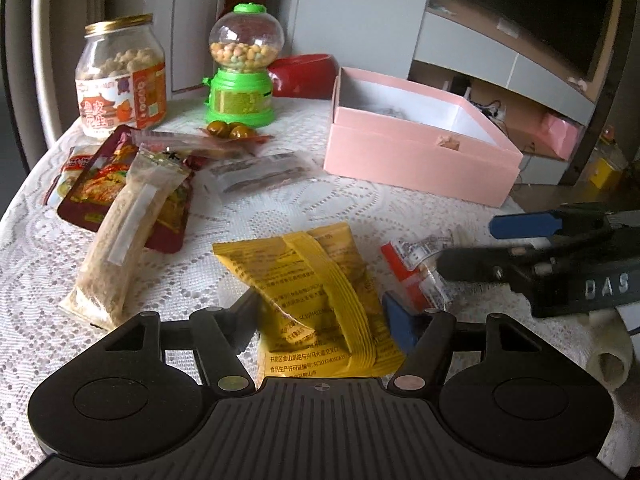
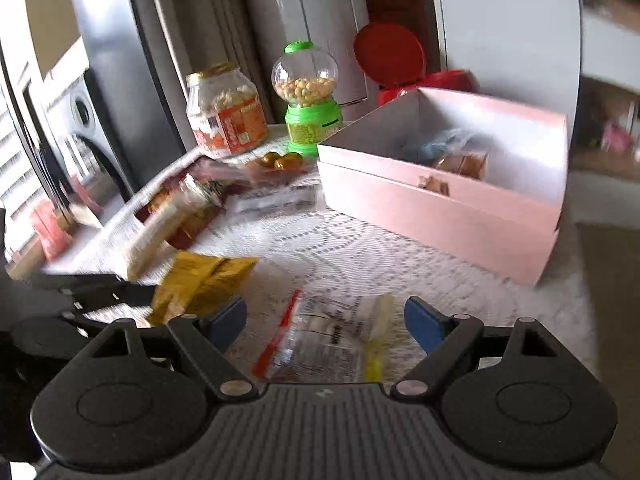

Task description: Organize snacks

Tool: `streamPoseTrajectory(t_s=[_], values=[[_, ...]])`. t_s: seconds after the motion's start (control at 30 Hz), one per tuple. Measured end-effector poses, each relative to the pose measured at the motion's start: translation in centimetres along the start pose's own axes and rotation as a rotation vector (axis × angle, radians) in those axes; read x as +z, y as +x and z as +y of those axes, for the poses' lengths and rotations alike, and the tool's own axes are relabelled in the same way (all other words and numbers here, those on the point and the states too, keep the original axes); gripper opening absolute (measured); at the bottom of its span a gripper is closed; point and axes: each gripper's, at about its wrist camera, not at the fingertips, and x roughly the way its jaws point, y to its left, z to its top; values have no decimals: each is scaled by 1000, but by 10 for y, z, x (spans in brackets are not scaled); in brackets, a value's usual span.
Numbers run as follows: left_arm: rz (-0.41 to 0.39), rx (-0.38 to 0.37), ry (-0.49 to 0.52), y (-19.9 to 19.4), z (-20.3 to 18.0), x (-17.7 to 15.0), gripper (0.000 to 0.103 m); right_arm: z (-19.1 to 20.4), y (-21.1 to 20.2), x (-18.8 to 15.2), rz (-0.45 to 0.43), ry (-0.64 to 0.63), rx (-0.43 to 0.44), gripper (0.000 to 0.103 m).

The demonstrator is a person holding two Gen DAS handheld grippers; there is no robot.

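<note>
Between left gripper [image 1: 324,316] fingers: yellow packet [image 1: 316,300].

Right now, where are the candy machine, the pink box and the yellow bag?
candy machine [image 1: 240,98], left wrist view, green base.
pink box [image 2: 440,208], right wrist view, front wall.
yellow bag [image 1: 320,280], left wrist view, middle seam.

Printed in raised pale letters on the black body of the right tool [image 1: 496,248]: "DAS". Chinese production-licence text with an "SC103…" code on the yellow packet [image 1: 320,292]. Large Chinese characters on the jar's label [image 1: 120,100], too soft to read.
</note>
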Motion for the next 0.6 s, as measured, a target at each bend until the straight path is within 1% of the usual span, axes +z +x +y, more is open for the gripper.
streamPoseTrajectory(t_s=[0.1, 0.17, 0.23, 0.3, 0.47, 0.6], values=[[-17, -1, 1, -1, 0, -3, 72, -2, -5, -12, 37, -39, 0, 87], [-28, -5, -2, -2, 1, -4, 72, -4, -7, -22, 65, -60, -17, 87], [-34, -7, -6, -2, 1, -5, 72, -5, -5, -30, 83, -83, -50, 87], [-37, -6, -7, -2, 1, -6, 72, -1, -2, -32, 65, -118, -94, 87], [-37, -2, 7, -3, -1, -6, 72, 3, 14, -12, 49, -106, -135, 87], [-32, 7, 23, -4, -2, -7, 72, -6, 35, 2, 45, -58, -183, 87]])
